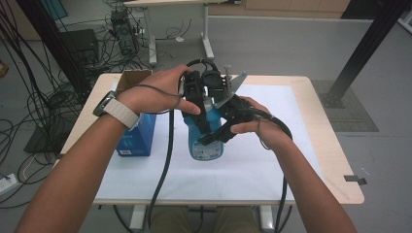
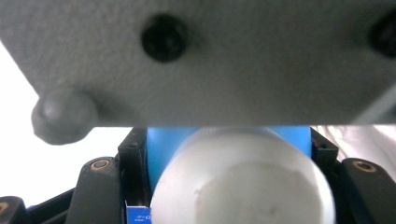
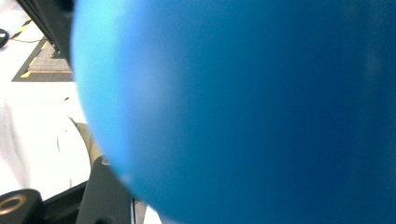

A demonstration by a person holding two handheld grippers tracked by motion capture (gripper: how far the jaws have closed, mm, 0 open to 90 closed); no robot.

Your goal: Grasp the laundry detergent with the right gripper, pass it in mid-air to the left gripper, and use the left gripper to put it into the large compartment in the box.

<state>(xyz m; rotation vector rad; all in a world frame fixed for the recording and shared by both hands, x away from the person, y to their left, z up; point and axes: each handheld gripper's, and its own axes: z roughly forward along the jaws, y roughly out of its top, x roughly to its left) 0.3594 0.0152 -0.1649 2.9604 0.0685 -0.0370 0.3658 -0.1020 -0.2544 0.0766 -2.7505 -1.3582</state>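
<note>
**Two-gripper hold on a blue bottle at mid-table**

High view. I have both tools on the blue bottle (image 1: 206, 141), which stands upright on the white sheet (image 1: 272, 165) covering the table (image 1: 335, 160), just right of a blue box (image 1: 138, 138). My left gripper (image 1: 197, 99) comes down over the bottle's top; my right gripper (image 1: 221, 133) reaches in from the side at the body. An open cardboard box (image 1: 133, 77) sits behind the left hand.

Left gripper view. The white cap (image 2: 243, 182) fills the gap between my black jaws, blue shoulder behind it; the claw is clenched on the cap. The right gripper's grey plate (image 2: 210, 60) hangs close above.

Right gripper view. Blue bottle wall (image 3: 243, 112) presses against the lens; this claw is clamped on the bottle body.

Technique. I judge this to be an uncapping step. Keep the right clamp firm and the bottle vertical, twist only with the left about the cap's axis, and mind the grey plate crowding the left tool.
</note>
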